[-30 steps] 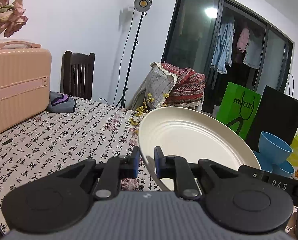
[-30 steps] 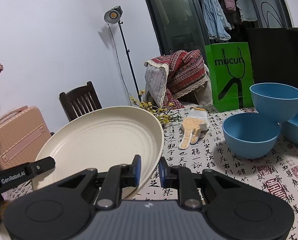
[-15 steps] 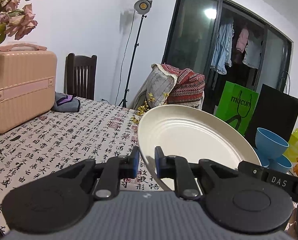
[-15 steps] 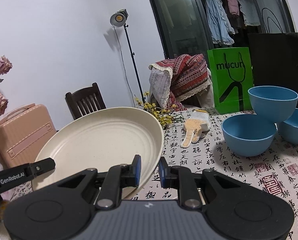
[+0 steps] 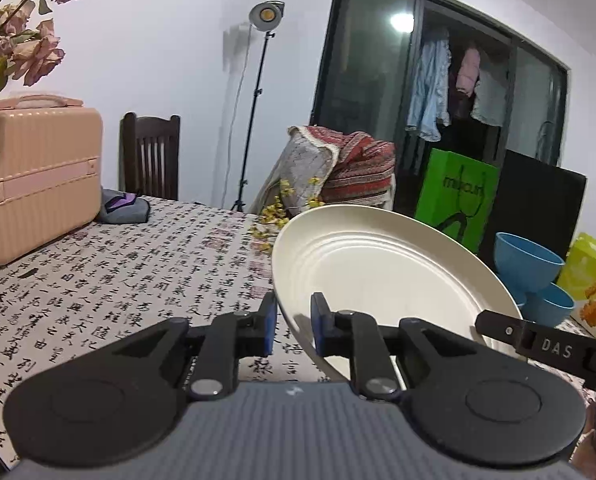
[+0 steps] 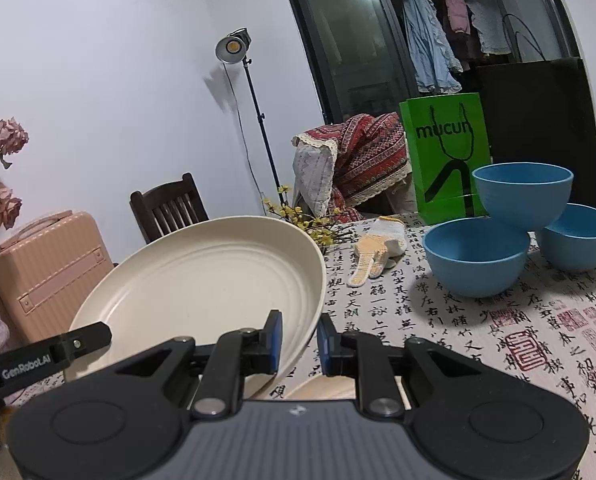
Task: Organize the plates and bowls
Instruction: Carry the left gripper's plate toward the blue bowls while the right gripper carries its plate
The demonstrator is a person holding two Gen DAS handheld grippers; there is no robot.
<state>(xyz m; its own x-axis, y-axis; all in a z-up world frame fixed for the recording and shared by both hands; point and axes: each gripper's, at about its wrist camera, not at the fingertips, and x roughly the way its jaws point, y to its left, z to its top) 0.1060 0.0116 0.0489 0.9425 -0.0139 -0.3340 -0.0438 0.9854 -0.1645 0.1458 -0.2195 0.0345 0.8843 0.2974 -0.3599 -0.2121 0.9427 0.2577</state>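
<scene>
left wrist: left gripper [image 5: 292,328] jaws clamp cream plate [image 5: 378,276] left rim, plate tilted above worktop [image 5: 138,264] | right wrist: right gripper [image 6: 300,340] jaws clamp plate [image 6: 202,288] right rim, blue bowls [image 6: 476,256] stacked well right on worktop [image 6: 498,332]

Both views shifted vs 1 s ago: the cream plate [image 5: 382,276], carried between left hand-held gripper [image 5: 292,330] & right hand-held gripper [image 6: 300,340], is seen moved across the bench [image 5: 138,272]. More of the pink flowers [image 5: 30,40] & pink suitcase [image 5: 38,176] is brought into frame. In the right view the blue bowls [image 6: 476,256] are seen lower and further right.
</scene>
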